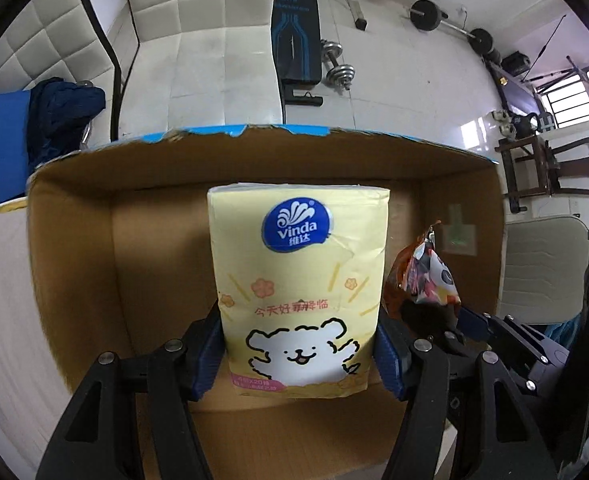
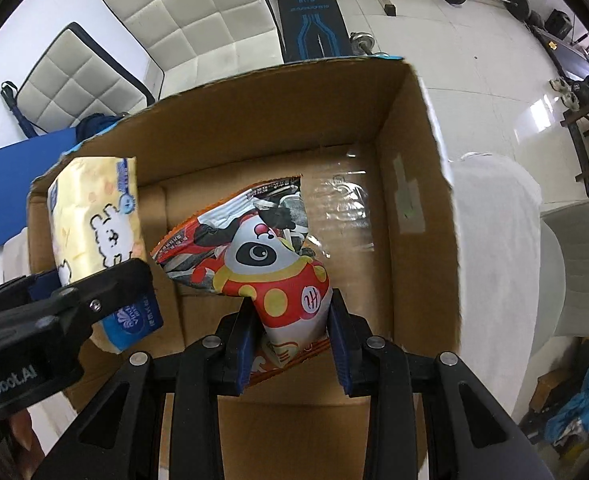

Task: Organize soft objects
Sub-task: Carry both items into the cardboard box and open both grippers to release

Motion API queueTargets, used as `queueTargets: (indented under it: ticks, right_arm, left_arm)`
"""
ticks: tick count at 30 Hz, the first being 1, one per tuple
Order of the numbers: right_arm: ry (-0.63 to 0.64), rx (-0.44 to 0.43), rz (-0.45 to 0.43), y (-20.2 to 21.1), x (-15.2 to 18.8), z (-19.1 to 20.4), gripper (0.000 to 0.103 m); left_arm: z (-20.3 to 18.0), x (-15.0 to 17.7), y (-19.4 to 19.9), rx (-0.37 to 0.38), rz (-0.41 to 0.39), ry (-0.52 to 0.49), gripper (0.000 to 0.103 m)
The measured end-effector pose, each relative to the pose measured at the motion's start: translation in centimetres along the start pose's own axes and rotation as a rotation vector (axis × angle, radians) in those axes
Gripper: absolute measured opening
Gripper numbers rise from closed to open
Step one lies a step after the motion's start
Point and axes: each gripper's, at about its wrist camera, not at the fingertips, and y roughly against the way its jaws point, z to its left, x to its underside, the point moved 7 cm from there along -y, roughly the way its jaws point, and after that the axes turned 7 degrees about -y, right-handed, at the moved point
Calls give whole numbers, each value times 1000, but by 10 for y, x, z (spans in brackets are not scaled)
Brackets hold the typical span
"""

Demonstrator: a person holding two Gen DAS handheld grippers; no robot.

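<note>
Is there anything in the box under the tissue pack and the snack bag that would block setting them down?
Nothing visible blocks them. The cardboard box floor looks bare beneath the tissue pack in the left gripper and the snack bag in the right gripper; only each other, side by side.

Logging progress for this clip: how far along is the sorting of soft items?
Nothing looks done yet: the cardboard box shows only a bare, taped floor. In hand: the left gripper is shut on the yellow tissue pack, the right gripper on the snack bag, both over the open box. Left: letting both go inside. Other items waiting cannot be seen.
</note>
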Motion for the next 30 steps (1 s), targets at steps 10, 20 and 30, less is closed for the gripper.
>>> queueTargets:
  ticks: [10, 20, 30]
  right_arm:
    - [41, 21, 23, -8, -1, 8, 46]
    - [61, 54, 18, 6, 13, 3, 74]
    - [55, 41, -21, 49, 66, -4, 103]
  left_arm:
    - [14, -8, -27, -40, 81, 34, 62]
    - [19, -1, -8, -49, 38, 42, 69]
    - [37, 40, 30, -94, -30, 59, 94]
